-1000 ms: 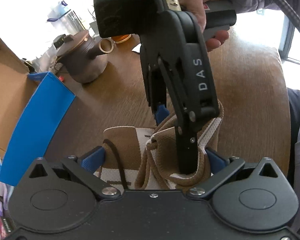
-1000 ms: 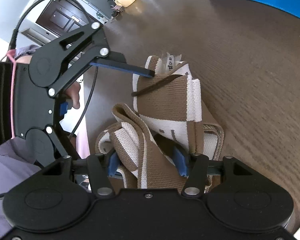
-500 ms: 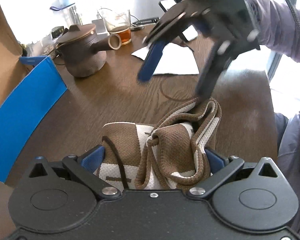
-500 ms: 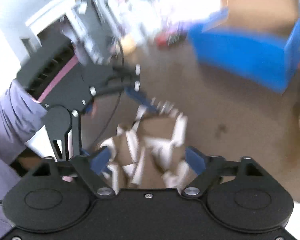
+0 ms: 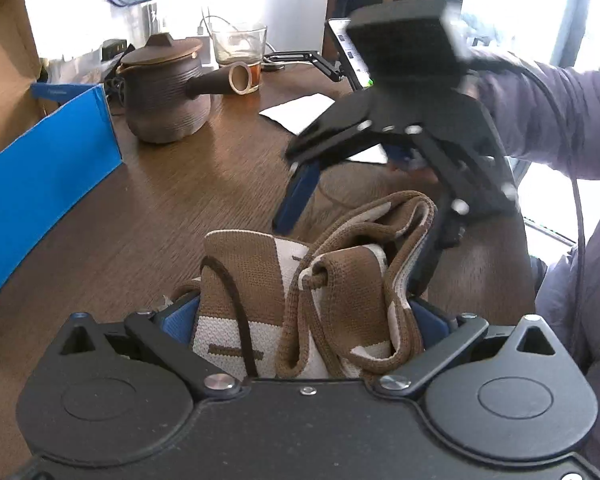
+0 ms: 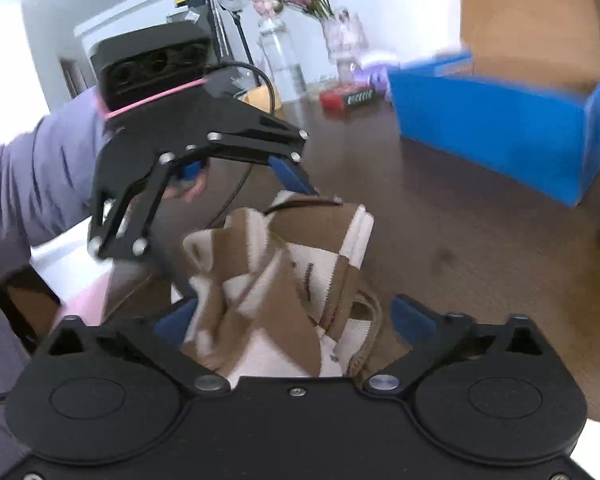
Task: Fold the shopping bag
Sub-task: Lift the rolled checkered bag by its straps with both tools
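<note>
Because the bag (image 5: 260, 280) lies bunched between both tools, the coming move is judged to turn on which tool takes it. The bag rests on the tabletop (image 5: 180, 200) as a thick brown-and-cream knitted bundle. Its long axis runs away from the left tool (image 5: 304, 320) and roughly across the line of the right tool (image 6: 296, 316). Its handles are looped loosely over the top and a dark cord trails down one face.

The two tools face each other over the bundle, each straddling it from its own side, so neither is clearly nearer. The jaws of the right tool are opening and stand wide. The bag sits between them, and the one pad seen clearly is clear of the knit, so nothing is gripped there. The left tool is also spread wide about the bundle. One of its fingertips is seen touching the bag's upper edge, but whether its pads press the fabric cannot be told.

The room is bright, with a window behind the right sleeve. The tabletop is dark wood. A blue box (image 5: 40, 168) stands well apart from the bag. A teapot (image 5: 164, 92), a paper sheet (image 5: 296, 110) and a glass (image 5: 240, 48) stand beyond.
</note>
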Action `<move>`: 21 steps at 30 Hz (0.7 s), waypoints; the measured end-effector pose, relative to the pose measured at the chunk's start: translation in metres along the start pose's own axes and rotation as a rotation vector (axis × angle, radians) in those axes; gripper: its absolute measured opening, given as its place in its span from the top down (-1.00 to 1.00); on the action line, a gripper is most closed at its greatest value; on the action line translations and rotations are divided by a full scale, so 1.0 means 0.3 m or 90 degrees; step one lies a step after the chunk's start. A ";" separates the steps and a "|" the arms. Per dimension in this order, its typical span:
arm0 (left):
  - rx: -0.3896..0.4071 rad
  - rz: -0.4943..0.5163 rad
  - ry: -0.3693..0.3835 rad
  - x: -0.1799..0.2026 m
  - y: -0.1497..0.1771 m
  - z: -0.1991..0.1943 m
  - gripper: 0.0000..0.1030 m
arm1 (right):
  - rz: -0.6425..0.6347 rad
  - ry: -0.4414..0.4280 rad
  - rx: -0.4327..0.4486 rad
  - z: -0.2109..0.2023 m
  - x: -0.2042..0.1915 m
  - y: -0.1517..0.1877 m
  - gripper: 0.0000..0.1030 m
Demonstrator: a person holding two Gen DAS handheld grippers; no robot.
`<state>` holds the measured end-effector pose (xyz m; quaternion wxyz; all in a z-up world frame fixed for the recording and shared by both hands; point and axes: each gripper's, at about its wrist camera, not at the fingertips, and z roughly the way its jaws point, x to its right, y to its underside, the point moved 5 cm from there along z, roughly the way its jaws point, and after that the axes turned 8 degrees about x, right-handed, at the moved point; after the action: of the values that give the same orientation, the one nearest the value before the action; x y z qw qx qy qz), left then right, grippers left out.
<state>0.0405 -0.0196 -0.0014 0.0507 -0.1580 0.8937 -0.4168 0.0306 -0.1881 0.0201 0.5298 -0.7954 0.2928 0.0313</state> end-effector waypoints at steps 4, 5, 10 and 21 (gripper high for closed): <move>0.007 -0.002 -0.029 0.009 -0.001 0.015 -0.99 | 0.104 -0.036 -0.031 0.064 0.070 -0.003 -1.00; 0.005 -0.002 -0.036 0.013 -0.004 0.017 -0.99 | 0.104 -0.031 -0.040 0.071 0.067 -0.010 -1.00; -0.009 0.031 -0.088 0.062 -0.019 0.035 -0.98 | 0.090 0.007 -0.086 0.091 0.022 -0.022 -0.63; -0.042 0.178 -0.174 0.215 -0.118 0.008 -0.73 | -0.015 0.116 -0.065 -0.007 -0.160 -0.012 -0.10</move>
<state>-0.0114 -0.0638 0.0266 0.2239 -0.0888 0.9049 -0.3508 -0.0078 -0.1681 0.0413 0.4599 -0.8244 0.3284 -0.0326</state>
